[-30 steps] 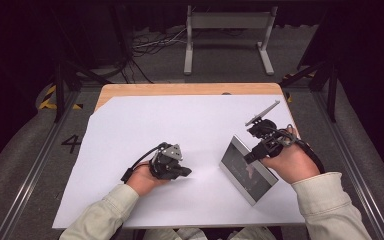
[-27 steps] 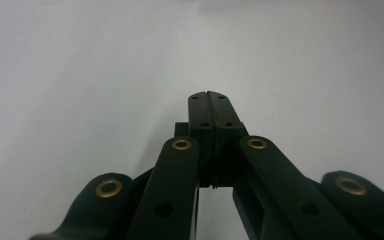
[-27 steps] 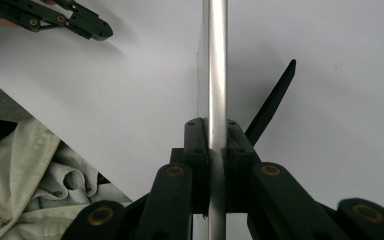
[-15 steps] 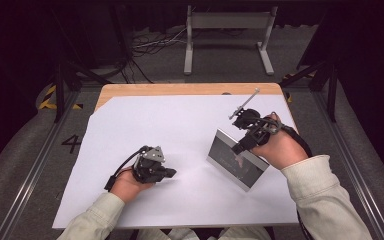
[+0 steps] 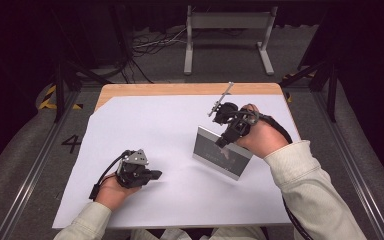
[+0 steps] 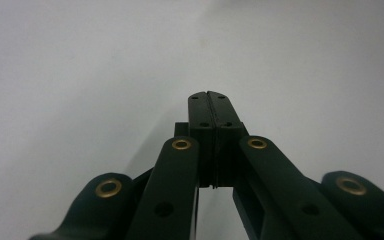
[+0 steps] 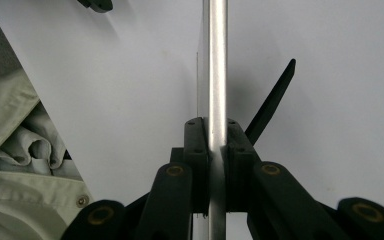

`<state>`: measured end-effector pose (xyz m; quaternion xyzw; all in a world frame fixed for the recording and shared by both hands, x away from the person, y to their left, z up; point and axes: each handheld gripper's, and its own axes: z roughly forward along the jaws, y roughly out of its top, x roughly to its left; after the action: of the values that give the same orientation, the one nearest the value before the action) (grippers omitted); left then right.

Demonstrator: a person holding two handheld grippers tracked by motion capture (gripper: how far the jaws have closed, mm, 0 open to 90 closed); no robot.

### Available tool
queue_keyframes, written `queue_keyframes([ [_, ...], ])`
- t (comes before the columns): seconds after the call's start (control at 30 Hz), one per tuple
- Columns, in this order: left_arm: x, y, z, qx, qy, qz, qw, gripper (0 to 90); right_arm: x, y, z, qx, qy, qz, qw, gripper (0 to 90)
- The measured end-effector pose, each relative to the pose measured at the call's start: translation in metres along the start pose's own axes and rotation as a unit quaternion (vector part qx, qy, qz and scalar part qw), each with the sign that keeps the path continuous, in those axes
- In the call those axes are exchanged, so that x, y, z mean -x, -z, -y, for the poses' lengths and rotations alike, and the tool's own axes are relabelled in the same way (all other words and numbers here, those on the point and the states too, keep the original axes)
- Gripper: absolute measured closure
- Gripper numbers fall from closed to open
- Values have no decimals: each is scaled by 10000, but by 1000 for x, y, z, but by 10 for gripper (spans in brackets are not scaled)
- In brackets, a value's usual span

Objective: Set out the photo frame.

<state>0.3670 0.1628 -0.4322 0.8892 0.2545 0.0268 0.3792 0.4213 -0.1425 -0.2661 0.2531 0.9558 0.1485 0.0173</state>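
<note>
High view, frame: I see a flat silver frame [image 5: 221,154] standing on the white surface [image 5: 170,125], right of centre, tilted, its lower edge on the sheet.
High view, right tongs: my right tongs [image 5: 221,142] pinch its upper edge.
High view, left tongs: my left tongs [image 5: 156,174] hover low at the near left, well apart from the frame.
Left gripper view: the left tongs [image 6: 213,107] are pressed together on nothing, over bare white sheet.
Right gripper view: the right tongs [image 7: 213,131] clamp the frame's thin metal edge [image 7: 214,60]; a dark prop leg [image 7: 272,100] angles out behind it.
Handling, my guess: stiff, light, smooth metal, so slippery in a narrow pinch; any glass face would be fragile.
Hold: I'd keep to the rim mid-edge, clear of the leg.
</note>
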Motion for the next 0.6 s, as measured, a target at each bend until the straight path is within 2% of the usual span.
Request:
queue_keyframes([
  [0.17,0,4,5,13,61,-46,10000,899,0,-4,-12,-63,385,-92,9992,836],
  [0.3,0,6,8,21,85,-70,9999,898,0,-7,-20,-120,719,-111,9973,836],
  [0.4,0,7,9,25,104,-79,9999,896,-1,-8,-23,-145,825,-113,9964,836],
  [0.5,0,8,10,23,129,-79,9999,894,-2,-11,-28,-202,1060,-174,9940,836],
  [0.6,0,8,10,17,120,-95,9999,894,-3,-14,-31,-219,1187,-206,9925,836],
])
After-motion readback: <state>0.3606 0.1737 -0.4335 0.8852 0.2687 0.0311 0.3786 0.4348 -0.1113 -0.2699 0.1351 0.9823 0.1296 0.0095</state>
